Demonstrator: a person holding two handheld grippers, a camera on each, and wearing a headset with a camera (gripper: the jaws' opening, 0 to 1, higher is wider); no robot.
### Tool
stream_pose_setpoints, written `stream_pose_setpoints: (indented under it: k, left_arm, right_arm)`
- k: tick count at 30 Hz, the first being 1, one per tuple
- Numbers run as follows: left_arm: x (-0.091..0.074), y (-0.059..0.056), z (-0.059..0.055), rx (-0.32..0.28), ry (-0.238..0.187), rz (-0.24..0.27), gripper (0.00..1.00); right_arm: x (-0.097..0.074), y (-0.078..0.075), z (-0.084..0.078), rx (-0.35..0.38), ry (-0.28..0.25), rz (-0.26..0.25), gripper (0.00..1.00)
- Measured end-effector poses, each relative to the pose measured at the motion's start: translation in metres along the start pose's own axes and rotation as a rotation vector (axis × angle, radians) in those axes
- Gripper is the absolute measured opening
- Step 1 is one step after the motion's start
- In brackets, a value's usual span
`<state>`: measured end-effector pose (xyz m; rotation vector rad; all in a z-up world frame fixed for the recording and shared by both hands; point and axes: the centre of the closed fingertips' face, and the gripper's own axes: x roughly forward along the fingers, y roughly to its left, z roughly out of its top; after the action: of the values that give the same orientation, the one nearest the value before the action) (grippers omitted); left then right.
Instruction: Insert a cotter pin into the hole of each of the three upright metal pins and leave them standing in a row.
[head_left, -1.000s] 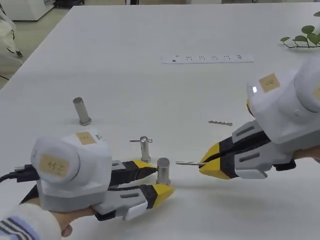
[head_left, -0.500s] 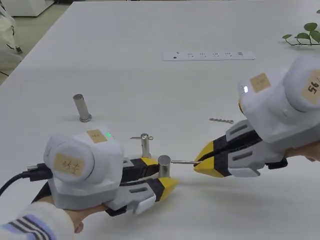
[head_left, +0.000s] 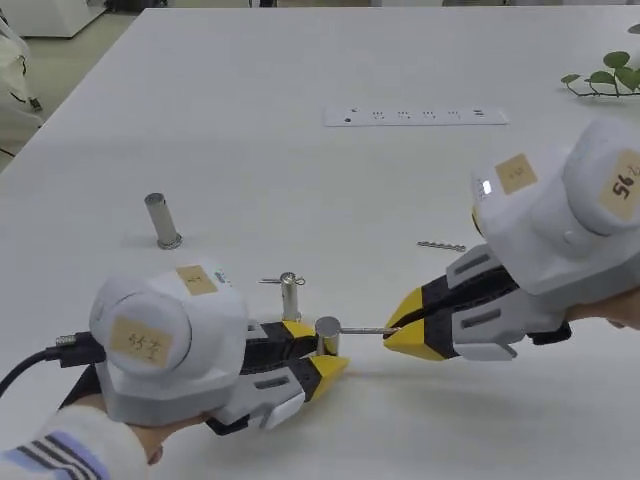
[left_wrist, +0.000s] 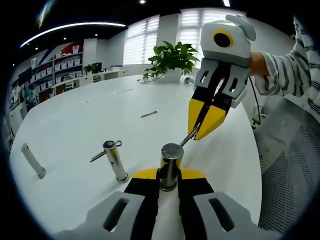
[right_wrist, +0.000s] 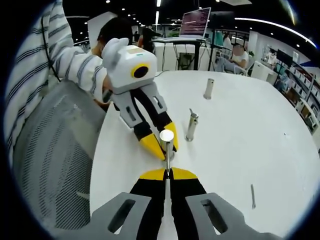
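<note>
The big white table (head_left: 300, 170) is smooth and plain. The left gripper (head_left: 322, 350) has its jaws closed around the bottom of a short metal pin (head_left: 327, 333), which stands up straight near the front of the table. The right gripper (head_left: 398, 335) pinches a thin cotter pin (head_left: 362, 329) in its closed jaws. The tip of it reaches the side of the short metal pin near the top.

Just behind stands a second metal pin (head_left: 290, 295) with its own cotter pin (head_left: 275, 281) through it. A third metal pin (head_left: 160, 220) stands alone, farther back on the left. A loose cotter pin (head_left: 441, 245) lies flat on the right.

Far back lie a power strip (head_left: 415, 117) and a leafy plant (head_left: 605, 75). The room has bright windows (left_wrist: 150, 45), shelves (left_wrist: 65, 62), a screen (right_wrist: 195, 21) and a grey mesh chair (right_wrist: 55, 165)
</note>
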<state>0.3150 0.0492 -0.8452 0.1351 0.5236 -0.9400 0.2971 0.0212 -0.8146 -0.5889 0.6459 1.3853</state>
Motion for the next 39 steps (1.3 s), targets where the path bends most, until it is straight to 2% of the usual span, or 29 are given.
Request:
stream_pose_setpoints:
  k: [6,12,22,29,31,32,35,39]
  left_arm:
    - [0.000,-0.001,0.000,0.036,0.010,-0.008,0.12]
    - [0.000,-0.001,0.000,0.035,0.014,-0.006,0.12]
    - [0.000,-0.001,0.000,0.038,0.016,-0.005,0.12]
    - [0.000,-0.001,0.000,0.038,0.017,-0.004,0.12]
    - [0.000,-0.001,0.000,0.037,0.016,-0.005,0.12]
    - [0.000,-0.001,0.000,0.036,0.016,-0.005,0.12]
    - [0.001,-0.001,0.000,0.038,0.013,-0.004,0.12]
    - [0.001,-0.001,0.000,0.044,0.013,-0.005,0.12]
  right_arm:
    - [0.005,-0.001,0.000,-0.018,0.006,-0.006,0.03]
    - [0.008,-0.001,-0.002,-0.013,0.008,-0.008,0.04]
    - [0.016,-0.002,0.005,-0.015,-0.011,-0.008,0.04]
    - [0.022,-0.002,0.011,-0.051,-0.028,-0.007,0.05]
    - [0.023,0.001,0.010,-0.062,-0.023,0.003,0.07]
    - [0.022,0.000,0.008,-0.086,-0.020,-0.007,0.08]
    - [0.019,-0.003,0.002,-0.063,-0.013,-0.017,0.16]
    - [0.011,-0.001,0.000,-0.043,-0.021,-0.009,0.13]
